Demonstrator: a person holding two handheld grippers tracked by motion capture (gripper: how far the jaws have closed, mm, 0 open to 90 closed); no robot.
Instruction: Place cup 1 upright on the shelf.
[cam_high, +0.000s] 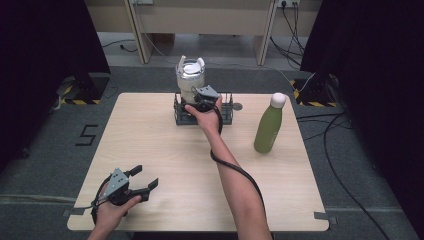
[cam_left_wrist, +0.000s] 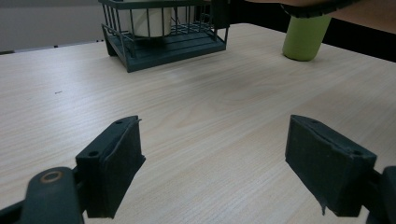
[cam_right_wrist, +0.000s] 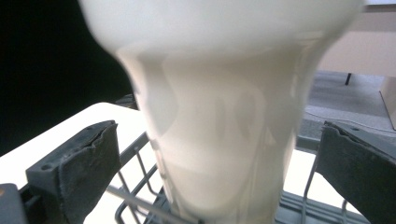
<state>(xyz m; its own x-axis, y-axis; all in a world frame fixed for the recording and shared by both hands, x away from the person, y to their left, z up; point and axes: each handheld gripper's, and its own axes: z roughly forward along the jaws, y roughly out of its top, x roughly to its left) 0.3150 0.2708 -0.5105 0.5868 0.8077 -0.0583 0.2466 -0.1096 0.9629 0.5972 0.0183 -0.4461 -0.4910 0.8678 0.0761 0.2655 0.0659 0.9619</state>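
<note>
The tall cream cup (cam_high: 189, 80) stands in the dark wire rack (cam_high: 227, 113) at the far side. The right gripper (cam_right_wrist: 217, 154) has its jaws wide apart around it, not touching. The left gripper (cam_left_wrist: 212, 163) waits open too.

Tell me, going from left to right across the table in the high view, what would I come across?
Left gripper, open near the front edge → wire rack at the far edge, with a cream tumbler standing in it and the open right gripper at the tumbler → green bottle with a pale cap.
</note>
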